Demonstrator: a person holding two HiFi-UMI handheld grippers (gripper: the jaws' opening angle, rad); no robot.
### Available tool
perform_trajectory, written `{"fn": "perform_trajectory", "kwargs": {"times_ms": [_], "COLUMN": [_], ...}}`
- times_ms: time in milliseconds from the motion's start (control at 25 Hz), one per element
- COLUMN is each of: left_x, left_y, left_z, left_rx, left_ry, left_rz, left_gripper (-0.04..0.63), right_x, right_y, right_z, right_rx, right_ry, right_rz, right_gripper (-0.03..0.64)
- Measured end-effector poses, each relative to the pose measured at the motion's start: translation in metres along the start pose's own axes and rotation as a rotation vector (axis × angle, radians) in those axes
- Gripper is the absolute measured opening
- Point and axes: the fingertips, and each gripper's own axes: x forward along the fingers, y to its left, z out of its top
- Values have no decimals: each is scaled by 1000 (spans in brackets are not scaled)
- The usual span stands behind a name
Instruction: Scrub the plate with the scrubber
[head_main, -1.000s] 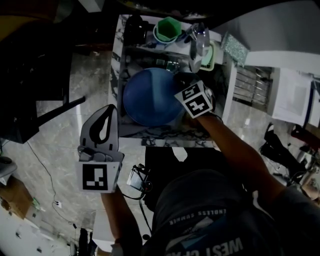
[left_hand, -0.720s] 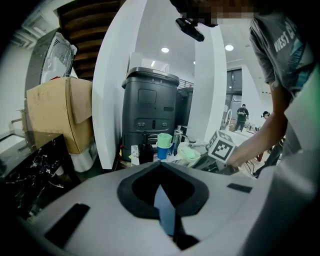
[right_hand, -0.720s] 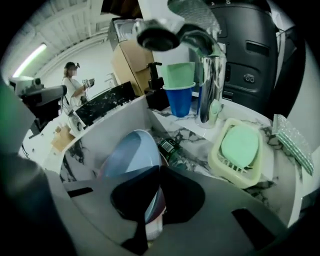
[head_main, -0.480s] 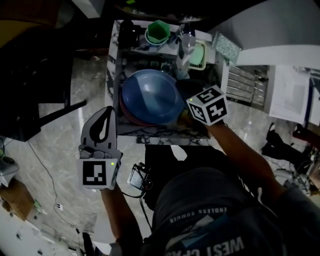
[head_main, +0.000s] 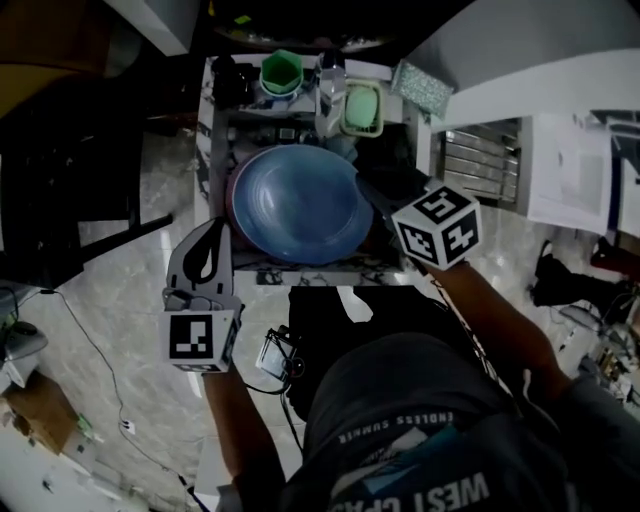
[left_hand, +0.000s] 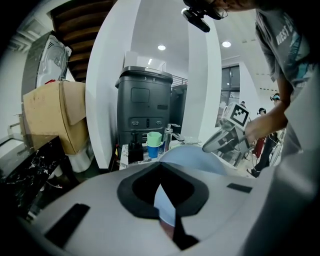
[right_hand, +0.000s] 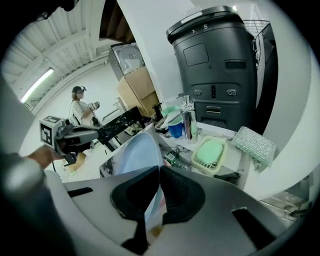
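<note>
- Head view shows the surface (head_main: 218, 130) with the blue plate (head_main: 300, 205) over its middle and reaching its near edge, held tilted rather than flat.
- The step in hand looks like readying the plate for scrubbing. The plate is gripped, but no scrubbing is under way, since neither gripper has the scrubber.
- The right gripper (head_main: 372, 195) sits at the plate's right rim. In the right gripper view its fingers (right_hand: 182, 192) are clenched on that rim, which runs up between them.
- The left gripper (head_main: 215, 228) hovers off the surface's near left corner, just beside the plate's left rim. In the left gripper view its fingers (left_hand: 135, 200) are drawn together at the tips and seem to grasp nothing. A sliver of plate shows through the slit behind them.
- The scrubber (head_main: 421, 88), a sparkly grey-green pad, lies at the far right corner, well apart from both pairs of fingers.
- The next move likely calls for the left fingers to part and reach past the plate to that pad, with the right gripper holding the plate steady.
</note>
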Motion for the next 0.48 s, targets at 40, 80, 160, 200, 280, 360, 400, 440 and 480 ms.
{"fn": "perform_trajectory", "kwargs": {"times_ms": [40,80,160,200,280,360,400,440,480], "left_x": [1,2,6,8,13,17,19,22,24], "left_y": [-5,-10,-18,-22,-32,-42,-48,-53,-58], "left_z": [0,0,1,2,4,5,6,6,6], "left_rx": [1,3,16,24,39,47,51,55,60], "left_ry": [3,6,-1,-7,-11,-9,-8,-7,-4], "left_rz": [-2,-6,-12,-15,-26,-38,-44,-50,-56], "left_gripper": [0,0,0,0,0,0,0,0,1], "right_x": [-8,-16,-31,-39,-53,-67,-73,-79,-85], "right_y": [-1,-2,-7,-10,-17,-23,-26,-29,-31], "right_z": [-1,-2,-5,-7,-11,-16,-20,-24,-29], "right_rx": [7,14,29,37,54,70,80,91,102], "right_ry": [-5,-10,-22,-28,-36,-40,-40,-40,-38], "right_rz": [4,6,7,5,1,-2,0,2,5], "right_gripper": [37,37,37,37,37,37,37,37,37]}}
